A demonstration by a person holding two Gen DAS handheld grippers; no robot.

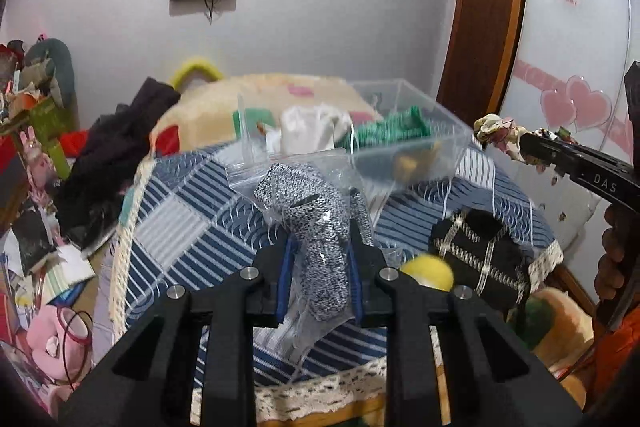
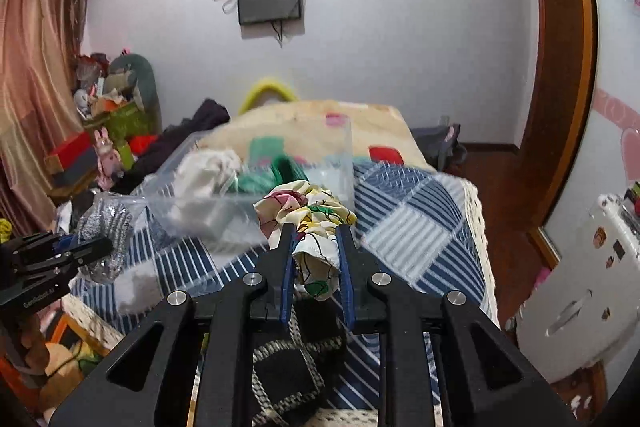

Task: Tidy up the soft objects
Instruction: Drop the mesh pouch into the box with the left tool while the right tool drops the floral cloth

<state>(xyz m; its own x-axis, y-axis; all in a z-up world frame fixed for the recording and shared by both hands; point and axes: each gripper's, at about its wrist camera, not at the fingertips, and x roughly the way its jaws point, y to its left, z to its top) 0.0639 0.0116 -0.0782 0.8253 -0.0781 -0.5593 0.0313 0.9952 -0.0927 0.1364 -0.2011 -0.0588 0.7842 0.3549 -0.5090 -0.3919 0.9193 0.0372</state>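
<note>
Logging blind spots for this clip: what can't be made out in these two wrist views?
- Clear plastic bin: motion blur in both views smears the white cloth and green knit; the yellowish item low in the bin is unidentifiable.
- Speckled item: bag glare and the left gripper fingers hide its lower end.
- Black trimmed cloth: largely behind the right gripper in its own view.

The letters "DAS" stand on the right gripper (image 1: 490, 135), at three o'clock in the left wrist view. Small words on the left gripper (image 2: 86, 251), at nine o'clock in the right wrist view, are too blurry to read.
</note>
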